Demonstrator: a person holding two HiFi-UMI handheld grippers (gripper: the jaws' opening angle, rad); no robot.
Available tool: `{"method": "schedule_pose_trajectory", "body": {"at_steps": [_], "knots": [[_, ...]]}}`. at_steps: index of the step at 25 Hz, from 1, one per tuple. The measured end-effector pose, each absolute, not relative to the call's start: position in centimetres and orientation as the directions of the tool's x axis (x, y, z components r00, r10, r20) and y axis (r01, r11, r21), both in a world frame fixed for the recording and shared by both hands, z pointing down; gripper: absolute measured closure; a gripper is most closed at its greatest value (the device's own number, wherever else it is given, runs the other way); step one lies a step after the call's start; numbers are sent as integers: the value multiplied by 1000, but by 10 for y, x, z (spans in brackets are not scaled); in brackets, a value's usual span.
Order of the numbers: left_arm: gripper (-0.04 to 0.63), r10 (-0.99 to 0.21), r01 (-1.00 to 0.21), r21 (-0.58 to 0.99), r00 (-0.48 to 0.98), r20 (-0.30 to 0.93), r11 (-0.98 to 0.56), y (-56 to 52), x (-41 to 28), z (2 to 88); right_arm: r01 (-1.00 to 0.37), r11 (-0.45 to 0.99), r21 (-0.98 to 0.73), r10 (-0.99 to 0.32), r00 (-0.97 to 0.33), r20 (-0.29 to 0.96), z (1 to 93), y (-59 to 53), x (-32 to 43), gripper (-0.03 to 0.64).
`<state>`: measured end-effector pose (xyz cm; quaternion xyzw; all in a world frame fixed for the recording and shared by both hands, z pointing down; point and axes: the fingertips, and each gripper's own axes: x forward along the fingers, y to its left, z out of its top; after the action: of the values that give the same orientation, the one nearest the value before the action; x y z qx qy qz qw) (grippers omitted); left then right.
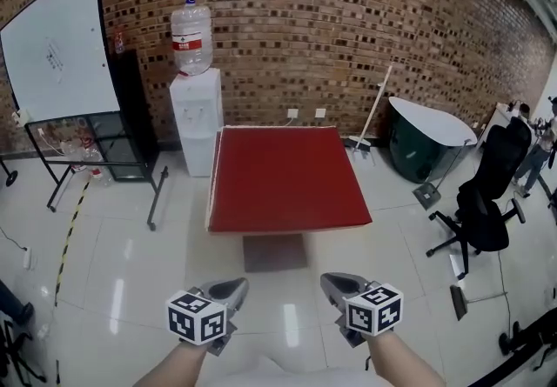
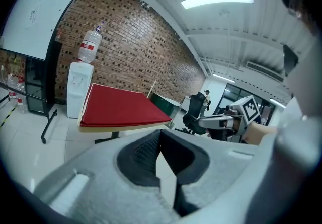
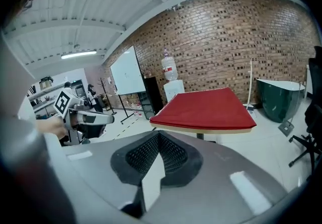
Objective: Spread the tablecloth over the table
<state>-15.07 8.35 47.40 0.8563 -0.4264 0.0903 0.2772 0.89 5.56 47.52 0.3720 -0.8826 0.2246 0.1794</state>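
A red tablecloth lies flat over the square table in the middle of the room, its pale edge showing along the front; it also shows ahead in the left gripper view and the right gripper view. Both grippers hang well short of the table, over the white floor. My left gripper is shut with nothing between its pads. My right gripper is shut and empty too. Each gripper shows in the other's view: the right gripper, the left gripper.
A water dispenser stands against the brick wall at the table's far left corner. A whiteboard on a wheeled stand is at the left. A broom, a dark green tub and a black office chair are at the right.
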Motion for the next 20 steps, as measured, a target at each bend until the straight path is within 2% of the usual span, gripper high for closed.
{"method": "schedule_pose_trajectory", "body": {"at_steps": [5, 8, 20], "knots": [[594, -667, -767, 348, 641, 379, -539, 125, -105, 462, -671, 693, -263, -531, -722, 444, 460, 95, 12, 615], [594, -673, -772, 344, 635, 379, -534, 158, -88, 461, -648, 725, -235, -502, -730, 463, 463, 133, 19, 615], [594, -669, -774, 327, 634, 388, -543, 324, 29, 463, -573, 759, -310, -444, -803, 398, 460, 312, 108, 615]]}}
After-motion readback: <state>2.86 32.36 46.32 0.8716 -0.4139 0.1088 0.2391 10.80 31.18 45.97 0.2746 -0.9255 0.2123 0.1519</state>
